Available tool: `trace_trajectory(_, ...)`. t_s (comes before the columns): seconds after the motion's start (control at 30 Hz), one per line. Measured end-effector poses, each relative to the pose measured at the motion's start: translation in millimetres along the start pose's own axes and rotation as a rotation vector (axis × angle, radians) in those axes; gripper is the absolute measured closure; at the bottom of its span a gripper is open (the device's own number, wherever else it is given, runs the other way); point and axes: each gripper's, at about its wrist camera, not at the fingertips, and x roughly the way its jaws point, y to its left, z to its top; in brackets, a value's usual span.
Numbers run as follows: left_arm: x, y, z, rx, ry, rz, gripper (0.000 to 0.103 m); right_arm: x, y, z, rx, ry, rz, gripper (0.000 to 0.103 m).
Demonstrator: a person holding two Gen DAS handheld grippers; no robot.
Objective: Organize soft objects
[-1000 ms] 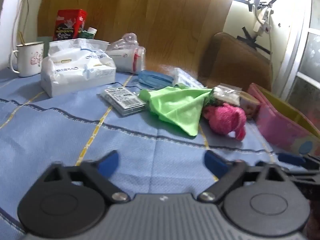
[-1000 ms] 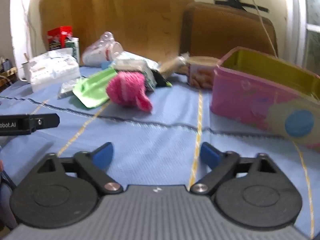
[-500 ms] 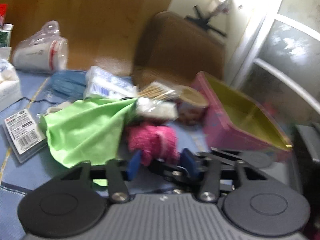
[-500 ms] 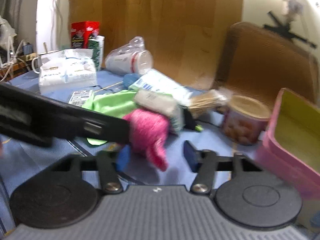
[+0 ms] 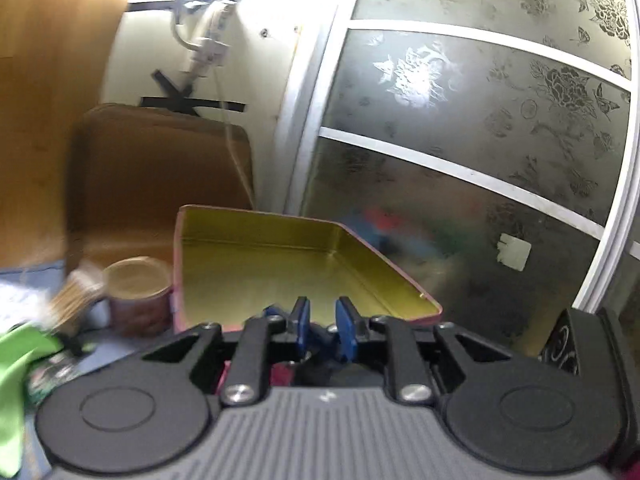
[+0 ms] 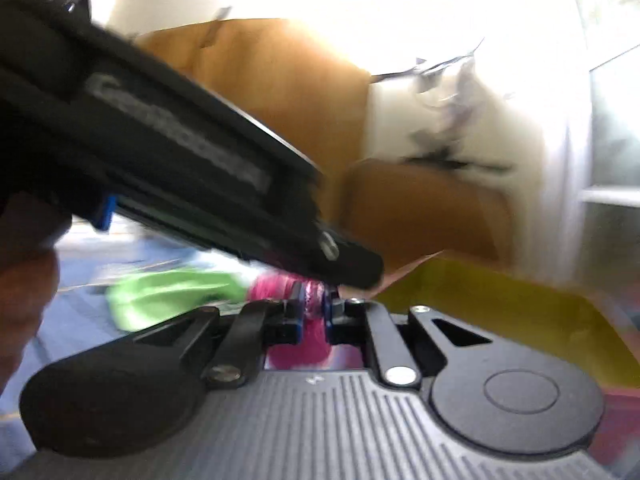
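Note:
My right gripper [image 6: 312, 312] is shut on the pink fluffy toy [image 6: 300, 344], which shows between and below its blue pads. My left gripper [image 5: 323, 330] is nearly shut just before the near rim of the pink tin box with a yellow inside [image 5: 280, 264]; a dark red patch [image 5: 282, 374] shows under its fingers, and what it holds cannot be told. The left gripper's black body [image 6: 180, 152] crosses the right wrist view just above the toy. The box's yellow inside [image 6: 500, 304] lies to the right there. A green cloth [image 6: 172, 292] lies left of the toy, also in the left wrist view [image 5: 16, 364].
A round snack can [image 5: 136, 292] and a bundle of sticks [image 5: 76, 292] stand left of the box. A brown chair back [image 5: 160, 176] is behind it. A frosted glass door [image 5: 480, 140] fills the right. The blue tablecloth [image 6: 72, 320] covers the table.
Both grippers closed from wide open and swung right toward the pink box. The right gripper took hold of the pink toy and lifted it off the cloth.

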Motion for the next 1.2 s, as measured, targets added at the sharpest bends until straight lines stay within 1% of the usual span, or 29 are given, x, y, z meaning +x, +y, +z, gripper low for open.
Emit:
trace_trajectory(0.03, 5.1, -0.3, 2.2, -0.016, -0.011, -0.003, 0.085, -0.1, -11.1, 0.5, 0.021, -0.004, -0.033, 0.096)
trace_trajectory(0.07, 8.3, 0.4, 4.0, -0.026, -0.021, -0.007, 0.083, -0.8, -22.5, 1.9, 0.045, -0.012, -0.062, 0.097)
trace_trajectory(0.1, 9.2, 2.1, 4.8, -0.035, -0.031, 0.005, 0.071, -2.2, -33.8, 3.2, 0.068, -0.024, -0.087, 0.097)
trace_trajectory(0.13, 3.6, 4.2, 4.0, -0.05, -0.037, 0.027, 0.066, -2.5, -43.5, 4.1, 0.083, -0.027, -0.11, 0.097)
trace_trajectory(0.17, 2.4, 6.7, 6.0, -0.068, -0.035, 0.049, 0.062, -1.6, -53.5, 3.8, 0.097, -0.021, -0.13, 0.097)
trace_trajectory(0.2, 2.6, 11.7, 5.8, -0.083, -0.024, 0.056, 0.062, -3.8, -61.8, 2.5, 0.115, -0.014, -0.138, 0.097)
trace_trajectory(0.23, 0.6, 15.3, 5.8, -0.095, -0.013, 0.06, 0.062, -7.3, -69.2, -1.5, 0.14, -0.007, -0.121, 0.093)
trace_trajectory(0.27, -3.2, 21.5, 3.9, -0.108, -0.003, 0.069, 0.06, -11.6, -73.1, -3.3, 0.165, -0.004, -0.092, 0.092)
trace_trajectory(0.3, -6.6, 26.6, -0.4, -0.12, 0.007, 0.08, 0.053, -15.9, -75.3, -6.9, 0.184, 0.001, -0.054, 0.092)
trace_trajectory(0.33, -8.8, 30.0, -2.9, -0.136, 0.02, 0.086, 0.05, -17.4, -75.7, -9.3, 0.195, 0.012, -0.016, 0.091)
trace_trajectory(0.4, -9.6, 39.4, -12.8, -0.196, 0.07, 0.068, 0.049, -21.0, -75.9, -17.6, 0.2, 0.056, 0.045, 0.084)
trace_trajectory(0.47, -2.8, 40.5, -24.9, -0.252, 0.127, 0.021, 0.048, -26.9, -75.4, -27.8, 0.214, 0.092, 0.032, 0.064)
trace_trajectory(0.5, 2.7, 37.4, -31.1, -0.256, 0.159, -0.015, 0.048, -32.3, -78.3, -32.4, 0.229, 0.098, 0.014, 0.061)
trace_trajectory(0.57, 14.5, 23.9, -42.1, -0.221, 0.219, -0.068, 0.047, -42.2, -87.9, -43.4, 0.269, 0.117, -0.005, 0.06)
trace_trajectory(0.6, 17.1, 17.7, -44.5, -0.194, 0.237, -0.088, 0.044, -46.7, -94.9, -49.1, 0.305, 0.132, 0.014, 0.06)
trace_trajectory(0.63, 18.6, 12.8, -46.0, -0.17, 0.249, -0.11, 0.042, -54.6, -104.2, -55.2, 0.355, 0.13, 0.058, 0.059)
trace_trajectory(0.67, 17.4, 10.1, -47.7, -0.156, 0.254, -0.126, 0.035, -63.6, -113.1, -60.4, 0.411, 0.123, 0.105, 0.056)
trace_trajectory(0.7, 17.5, 8.5, -48.4, -0.149, 0.26, -0.143, 0.024, -75.2, -119.1, -67.1, 0.449, 0.121, 0.145, 0.052)
trace_trajectory(0.73, 18.0, 6.9, -50.2, -0.148, 0.269, -0.156, 0.02, -84.4, -121.8, -71.6, 0.46, 0.127, 0.172, 0.041)
trace_trajectory(0.77, 18.6, 6.5, -52.7, -0.151, 0.285, -0.176, 0.019, -90.3, -121.9, -73.1, 0.453, 0.136, 0.184, 0.034)
trace_trajectory(0.83, 21.7, 4.1, -60.9, -0.157, 0.323, -0.221, 0.022, -96.8, -118.0, -76.3, 0.44, 0.162, 0.247, 0.031)
trace_trajectory(0.87, 26.5, 1.9, -66.5, -0.159, 0.355, -0.248, 0.033, -96.7, -114.6, -77.6, 0.446, 0.174, 0.292, 0.031)
trace_trajectory(0.9, 33.7, -0.5, -71.6, -0.161, 0.404, -0.27, 0.052, -94.1, -109.5, -79.8, 0.452, 0.184, 0.317, 0.031)
trace_trajectory(0.93, 40.5, -3.4, -76.8, -0.155, 0.448, -0.276, 0.057, -90.1, -104.9, -82.4, 0.451, 0.201, 0.325, 0.031)
trace_trajectory(0.97, 42.7, -7.0, -79.1, -0.146, 0.451, -0.265, 0.056, -79.8, -96.8, -86.1, 0.437, 0.242, 0.335, 0.04)
trace_trajectory(1.0, 40.9, -8.2, -76.3, -0.129, 0.433, -0.248, 0.056, -70.8, -88.0, -89.5, 0.405, 0.278, 0.319, 0.049)
trace_trajectory(1.07, 32.8, -11.6, -61.1, -0.079, 0.379, -0.232, 0.057, -62.9, -79.7, -85.1, 0.359, 0.258, 0.286, 0.051)
trace_trajectory(1.1, 29.3, -14.0, -50.5, -0.062, 0.34, -0.233, 0.056, -59.8, -80.1, -77.7, 0.356, 0.233, 0.283, 0.051)
trace_trajectory(1.2, 21.6, -17.2, -16.4, -0.026, 0.209, -0.212, 0.054, -55.6, -83.9, -47.9, 0.32, 0.103, 0.243, 0.051)
